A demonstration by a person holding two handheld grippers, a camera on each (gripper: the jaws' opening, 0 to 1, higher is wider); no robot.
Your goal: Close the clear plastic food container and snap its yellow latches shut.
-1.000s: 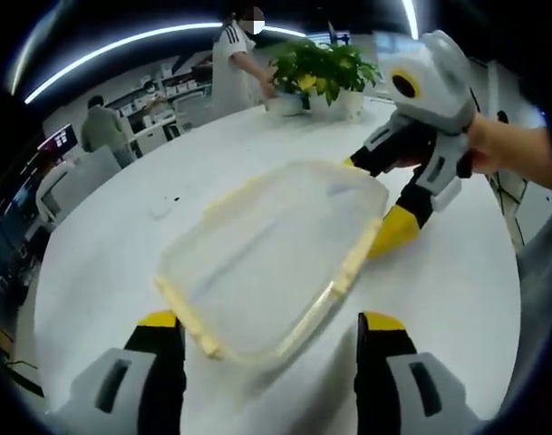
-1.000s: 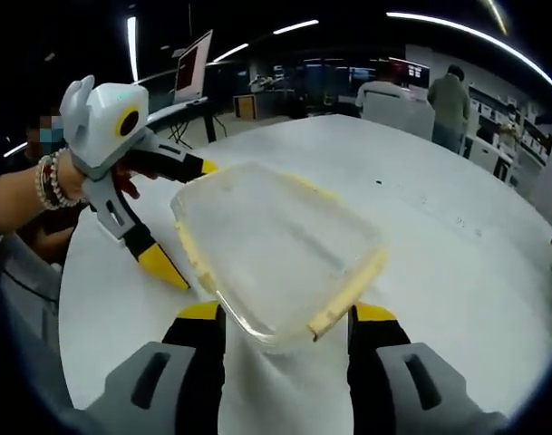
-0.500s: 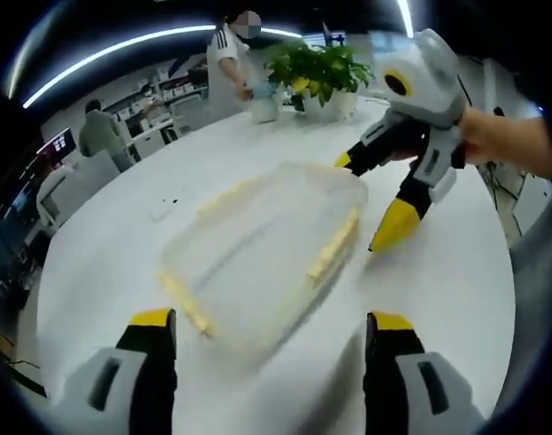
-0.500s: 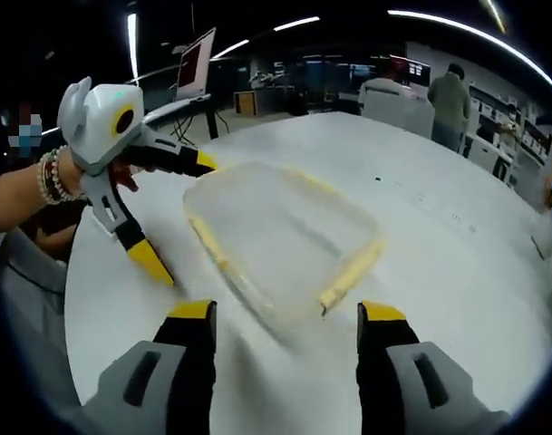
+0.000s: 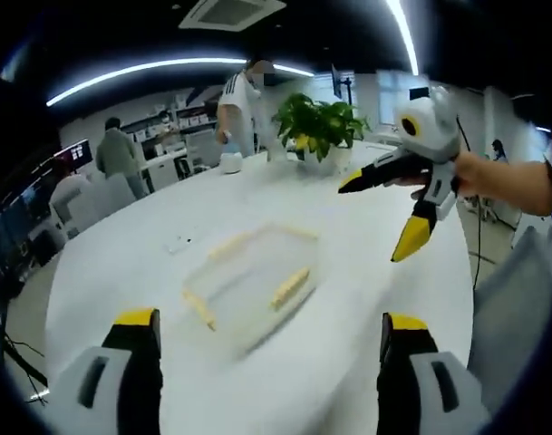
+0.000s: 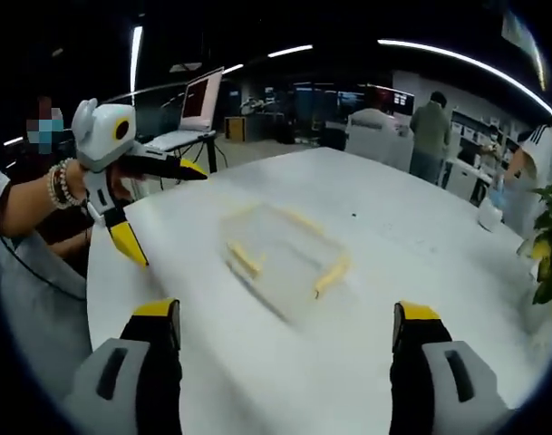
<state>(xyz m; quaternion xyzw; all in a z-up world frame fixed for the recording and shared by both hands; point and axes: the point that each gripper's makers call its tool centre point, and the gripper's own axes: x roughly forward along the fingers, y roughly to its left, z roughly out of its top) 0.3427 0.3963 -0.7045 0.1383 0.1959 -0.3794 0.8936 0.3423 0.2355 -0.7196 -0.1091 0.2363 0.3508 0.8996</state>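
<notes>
Left gripper view: the clear food container [image 5: 248, 281] is seen lying flat on the white table [image 5: 121, 263], straight ahead of the left gripper [image 5: 266, 362] and well apart from it. Its long side runs from near left to far right. The yellow latches [image 5: 290, 287] are seen along its edges; it cannot be told if they are snapped. The left gripper's jaws are spread wide and nothing is held. The right gripper [image 5: 384, 213] is held up at the far right, jaws apart and empty. Neither gripper looks nearer. In the right gripper view the container [image 6: 280, 258] lies ahead between the jaws. Compared with a second ago, both grippers have been pulled back, and the container looks smaller and farther.
</notes>
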